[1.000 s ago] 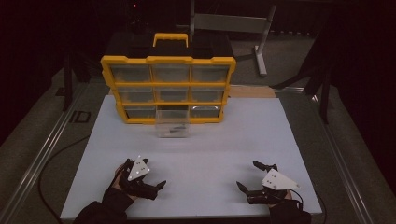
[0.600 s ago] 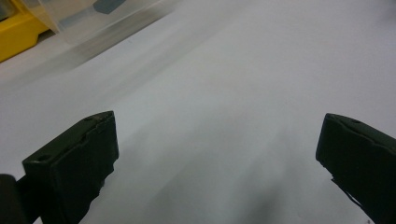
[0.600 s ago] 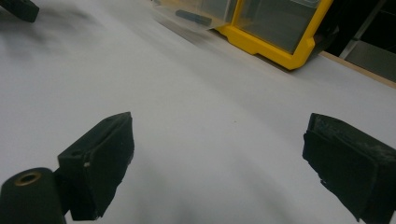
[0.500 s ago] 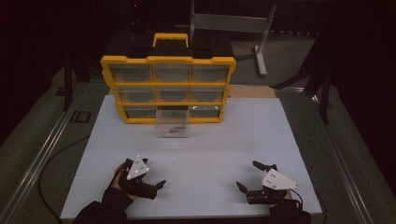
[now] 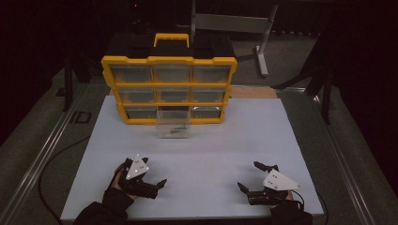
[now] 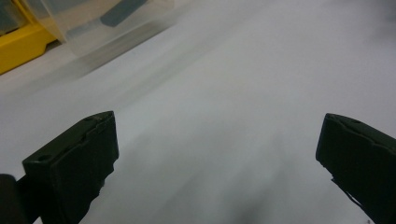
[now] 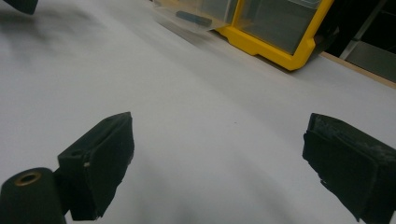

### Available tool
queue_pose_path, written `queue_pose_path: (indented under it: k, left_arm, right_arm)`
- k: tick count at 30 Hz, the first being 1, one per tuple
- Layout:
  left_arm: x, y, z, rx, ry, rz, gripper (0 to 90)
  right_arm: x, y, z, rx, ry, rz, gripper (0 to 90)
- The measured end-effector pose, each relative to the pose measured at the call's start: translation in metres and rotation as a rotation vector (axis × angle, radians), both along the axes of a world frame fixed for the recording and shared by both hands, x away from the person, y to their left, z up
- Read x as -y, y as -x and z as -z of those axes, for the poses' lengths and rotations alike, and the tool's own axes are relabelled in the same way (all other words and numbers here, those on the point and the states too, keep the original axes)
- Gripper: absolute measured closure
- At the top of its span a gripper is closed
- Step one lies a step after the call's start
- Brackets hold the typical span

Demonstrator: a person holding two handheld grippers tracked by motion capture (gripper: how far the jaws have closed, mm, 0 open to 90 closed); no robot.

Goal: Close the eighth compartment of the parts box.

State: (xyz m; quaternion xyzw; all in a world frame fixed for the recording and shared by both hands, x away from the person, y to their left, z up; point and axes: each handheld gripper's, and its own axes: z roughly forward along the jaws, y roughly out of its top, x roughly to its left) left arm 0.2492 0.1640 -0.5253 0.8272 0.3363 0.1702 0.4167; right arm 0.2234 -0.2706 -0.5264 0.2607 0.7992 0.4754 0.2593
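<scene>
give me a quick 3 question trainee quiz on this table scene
1. True or false: the left gripper and the right gripper both stand open with nothing between their jaws.
2. Which drawer of the yellow organiser is pulled out? A top left, B bottom middle, C middle right.
3. The clear drawer holds a small ____ coloured part.

Key: 1 true. 2 B. 3 dark.

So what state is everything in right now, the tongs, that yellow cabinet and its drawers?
Left tongs: open, holding nothing.
Right tongs: open, holding nothing.
Yellow plastic drawer cabinet: upright on the white table.
Clear plastic bottom-middle drawer: pulled out, small dark parts inside.
Other clear drawers: pushed in.
</scene>
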Motion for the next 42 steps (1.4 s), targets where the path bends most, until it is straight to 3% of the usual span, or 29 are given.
queue_pose_path:
  k: [16,23,30,42]
  left_arm:
    - [0.011,0.000,-0.022,0.040,0.037,-0.045,0.0]
    - [0.019,-0.004,-0.025,0.046,0.017,-0.063,0.0]
    - [0.028,-0.010,-0.021,0.045,0.016,-0.070,0.0]
    - [0.042,-0.028,-0.011,0.021,-0.022,-0.164,0.0]
  right_arm:
    - [-0.001,0.000,0.000,0.002,0.008,-0.003,8.9]
    - [0.000,0.000,0.000,0.008,0.006,-0.003,8.9]
    - [0.001,0.001,-0.001,0.013,-0.005,0.002,8.9]
    - [0.001,0.001,-0.001,0.015,-0.003,0.005,8.9]
